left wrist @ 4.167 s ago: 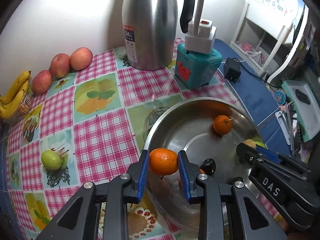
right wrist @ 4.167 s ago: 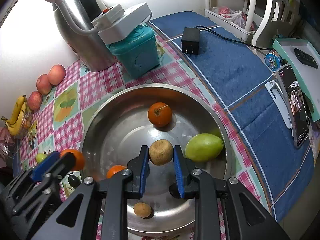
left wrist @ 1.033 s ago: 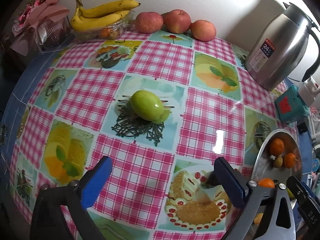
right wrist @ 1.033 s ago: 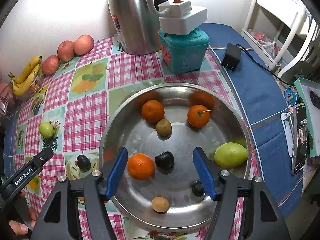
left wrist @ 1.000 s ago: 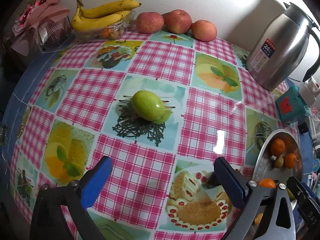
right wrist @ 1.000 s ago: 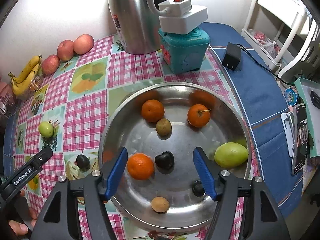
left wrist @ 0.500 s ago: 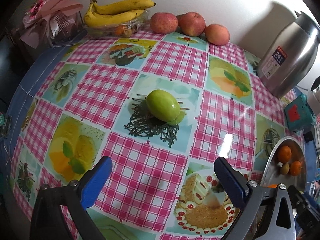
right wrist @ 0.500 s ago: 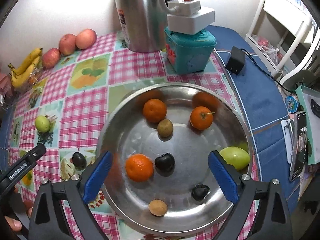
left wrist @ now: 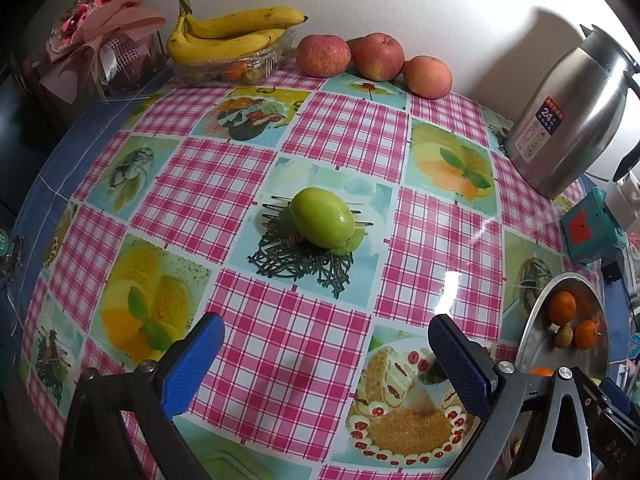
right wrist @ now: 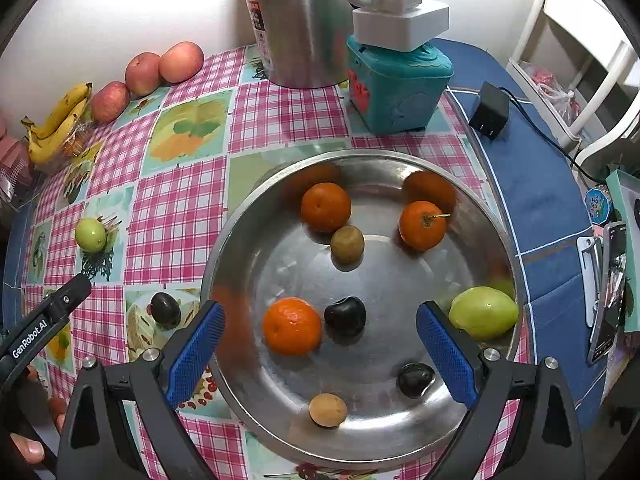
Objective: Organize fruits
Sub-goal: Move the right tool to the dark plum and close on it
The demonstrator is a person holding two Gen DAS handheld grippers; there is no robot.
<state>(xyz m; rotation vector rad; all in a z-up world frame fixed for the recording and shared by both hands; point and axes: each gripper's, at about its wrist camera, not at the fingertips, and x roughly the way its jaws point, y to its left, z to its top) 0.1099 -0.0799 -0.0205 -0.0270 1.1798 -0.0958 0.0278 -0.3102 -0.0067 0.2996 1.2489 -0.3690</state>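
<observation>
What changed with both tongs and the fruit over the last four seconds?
Both let go: the left tongs dropped an orange into the bowl, then swung left to face the green fruit. The right tongs released a kiwi and opened wide. Bananas, apples and kettle stayed put.

A green fruit (left wrist: pixel 322 217) lies on the pink-checked tablecloth (left wrist: pixel 348 136) (with printed fruit pictures); blue fingers (left wrist: pixel 192 364).

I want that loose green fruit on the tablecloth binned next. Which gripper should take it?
Left, probably. The left gripper is open and faces the green fruit directly; the right gripper hangs open over the steel bowl.
</observation>
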